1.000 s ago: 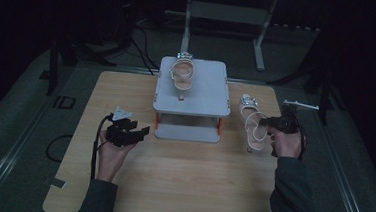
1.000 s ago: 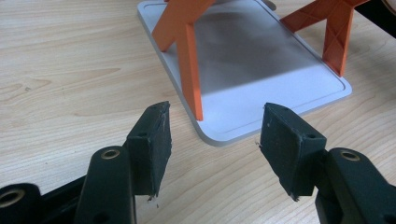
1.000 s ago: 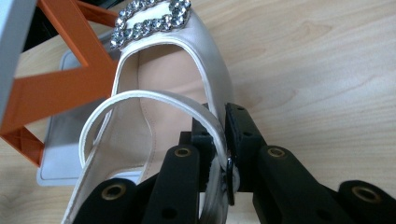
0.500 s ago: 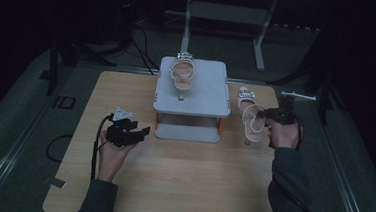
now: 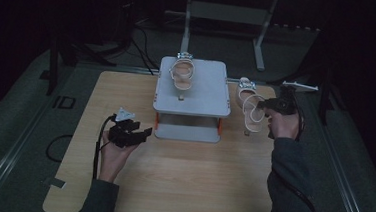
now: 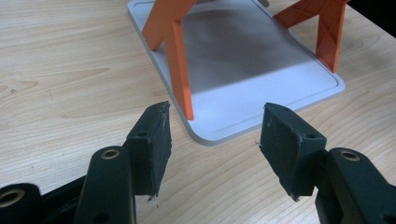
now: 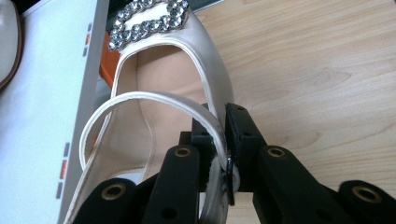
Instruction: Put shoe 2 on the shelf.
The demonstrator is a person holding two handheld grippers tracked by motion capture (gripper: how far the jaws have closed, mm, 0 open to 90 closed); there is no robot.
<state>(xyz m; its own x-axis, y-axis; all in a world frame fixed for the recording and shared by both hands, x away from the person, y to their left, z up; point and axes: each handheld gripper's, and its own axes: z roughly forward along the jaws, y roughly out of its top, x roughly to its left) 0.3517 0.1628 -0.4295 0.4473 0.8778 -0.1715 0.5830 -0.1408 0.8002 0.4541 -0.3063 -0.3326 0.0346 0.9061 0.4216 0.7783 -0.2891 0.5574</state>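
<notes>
Had the right gripper [image 7: 219,140] fingers pinching the side strap of the cream heeled sandal [image 7: 159,88], shoe held just off the right edge of the grey two-tier stand [image 5: 193,86]. Left gripper [image 6: 212,140] fingers spread, empty, sitting at the stand's front-left corner over the table [image 5: 195,181].
</notes>
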